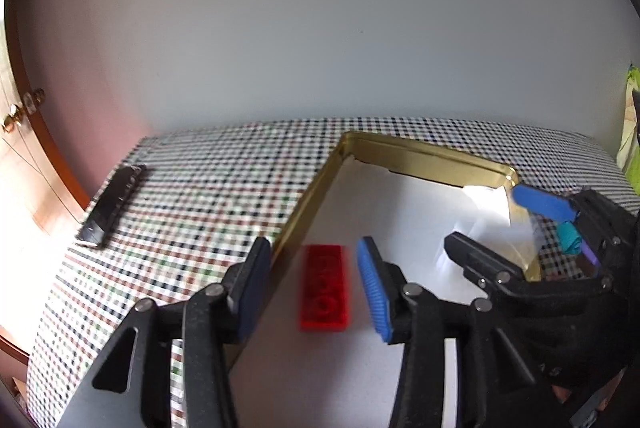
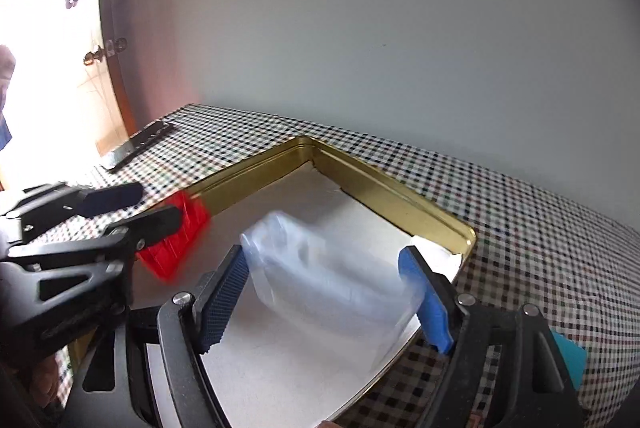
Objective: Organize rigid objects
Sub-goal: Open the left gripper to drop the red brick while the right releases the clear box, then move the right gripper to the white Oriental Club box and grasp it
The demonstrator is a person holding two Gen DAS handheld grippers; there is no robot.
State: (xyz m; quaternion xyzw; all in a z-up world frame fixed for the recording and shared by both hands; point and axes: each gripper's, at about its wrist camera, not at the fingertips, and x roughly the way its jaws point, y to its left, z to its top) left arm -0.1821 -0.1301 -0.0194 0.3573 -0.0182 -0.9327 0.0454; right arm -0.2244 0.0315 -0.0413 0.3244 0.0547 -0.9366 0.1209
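**A:** Nearest your left wrist camera are the left gripper [image 1: 316, 288] fingers, standing apart with the red block [image 1: 325, 287] lying flat between them, touched by neither pad. It rests on the white paper lining the gold tin [image 1: 404, 150], just inside its left wall. Your right gripper [image 1: 486, 224] shows at the right, over the tin's right end.

**B:** And the right wrist view?

**A:** Closest there, your right gripper [image 2: 326, 296] fingers are spread wide around a clear plastic piece [image 2: 328, 268], blurred. The pads sit at its sides, but I cannot tell whether they press on it. It is above the tin's paper, near the right rim. The left gripper [image 2: 132, 206] is at the left beside the red block [image 2: 176, 238].

**B:** What could go wrong?

**A:** If your left fingers catch the block as you draw back, you'd likely drag it against the wall. The clear piece looks light and slick; a loose hold could tip it over the rim onto the checked desk [image 2: 520, 212].
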